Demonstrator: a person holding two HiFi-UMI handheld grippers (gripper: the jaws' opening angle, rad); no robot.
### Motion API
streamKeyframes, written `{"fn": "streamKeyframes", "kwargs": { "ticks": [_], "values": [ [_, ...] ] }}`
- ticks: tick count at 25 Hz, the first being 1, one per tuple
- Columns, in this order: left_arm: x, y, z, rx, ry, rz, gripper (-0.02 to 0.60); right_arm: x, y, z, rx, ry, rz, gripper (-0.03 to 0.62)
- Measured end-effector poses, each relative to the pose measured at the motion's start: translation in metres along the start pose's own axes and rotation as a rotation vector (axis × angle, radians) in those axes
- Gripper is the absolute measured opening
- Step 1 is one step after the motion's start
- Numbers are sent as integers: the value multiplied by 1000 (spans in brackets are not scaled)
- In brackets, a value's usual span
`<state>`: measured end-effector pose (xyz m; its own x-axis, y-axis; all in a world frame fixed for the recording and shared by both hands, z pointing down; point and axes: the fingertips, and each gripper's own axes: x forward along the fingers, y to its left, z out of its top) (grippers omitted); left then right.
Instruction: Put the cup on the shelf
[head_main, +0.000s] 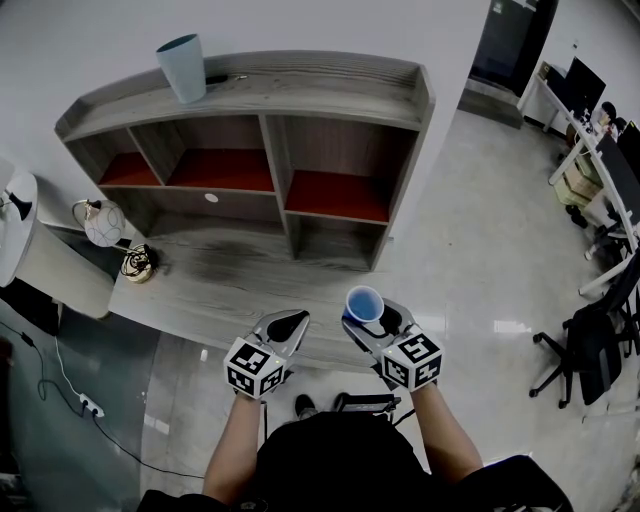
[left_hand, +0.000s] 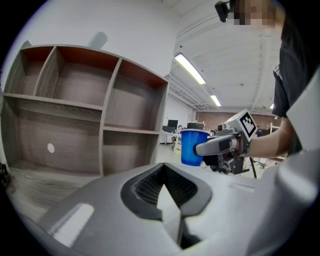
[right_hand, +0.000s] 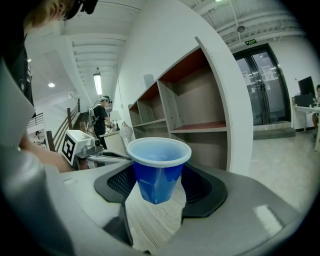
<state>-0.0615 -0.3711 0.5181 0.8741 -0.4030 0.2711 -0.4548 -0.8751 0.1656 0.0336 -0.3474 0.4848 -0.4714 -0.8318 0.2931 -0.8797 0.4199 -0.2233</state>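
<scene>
While the right gripper (head_main: 366, 318) is pinching a blue cup (head_main: 364, 302) by its sides, it is holding the cup upright over the near edge of the table (head_main: 230, 270), low and just right of centre in the head view. The left gripper (head_main: 286, 325) is hovering just to the left of it, jaws pressed together on nothing. The shelf (head_main: 275, 150) is standing at the far side of the table, filling the upper half of the frame, well apart from the blue cup. A grey cup (head_main: 183, 68) is sitting on its top board, upper left.

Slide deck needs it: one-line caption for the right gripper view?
Right gripper clamps an upright blue cup between its jaws, with the wooden shelf standing just ahead.
</scene>
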Motion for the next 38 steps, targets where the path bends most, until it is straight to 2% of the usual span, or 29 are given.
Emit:
{"fn": "streamKeyframes", "kwargs": {
  "ticks": [10, 19, 24, 28, 33, 38],
  "values": [
    [13, 1, 1, -8, 11, 46, 0, 0, -18, -9, -22, 46, 71, 291],
    [40, 31, 25, 39, 10, 48, 0, 46, -41, -1, -104, 110, 129, 291],
    [63, 62, 35, 57, 8, 30, 0, 91, -59, 9, -90, 109, 94, 291],
    [82, 84, 33, 56, 24, 9, 0, 127, -76, 10, -72, 111, 32, 291],
    [106, 104, 17, 57, 47, 3, 0, 169, -100, -7, -52, 132, -65, 291],
    [123, 119, -2, 28, 49, 15, 0, 197, -116, -21, -52, 138, -118, 291]
  ]
}}
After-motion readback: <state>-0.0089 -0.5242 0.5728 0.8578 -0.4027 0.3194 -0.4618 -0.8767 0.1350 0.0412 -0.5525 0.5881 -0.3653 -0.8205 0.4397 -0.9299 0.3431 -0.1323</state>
